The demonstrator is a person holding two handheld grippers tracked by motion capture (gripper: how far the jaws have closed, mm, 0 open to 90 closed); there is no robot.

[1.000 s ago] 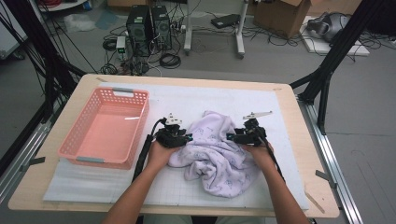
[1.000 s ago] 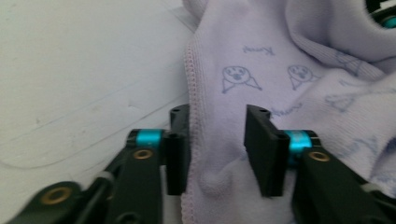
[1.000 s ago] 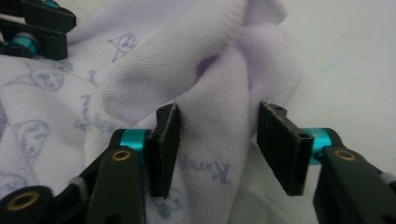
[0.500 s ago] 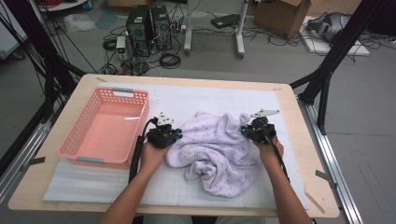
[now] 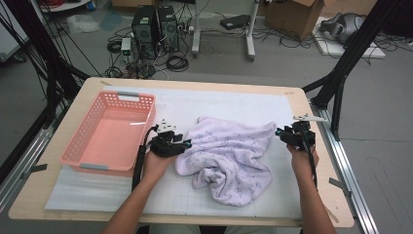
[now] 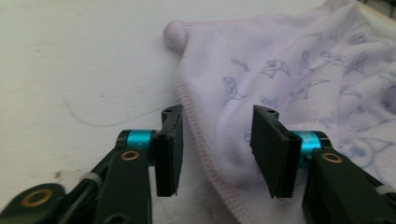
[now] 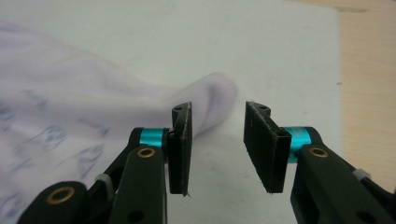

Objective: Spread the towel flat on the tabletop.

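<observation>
A light wooden table with rounded corners [image 5: 311,97] stands on a grey concrete floor [image 5: 384,161]. Behind it sit two black computer towers [image 5: 155,23] amid tangled black cables [image 5: 176,62], a brown cardboard box [image 5: 292,12] and black metal frame struts [image 5: 347,63].

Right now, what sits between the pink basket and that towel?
The person's left tool, held in the hand: the high view shows it in the gap between the pink basket and the towel, tips at the towel's edge.
</observation>
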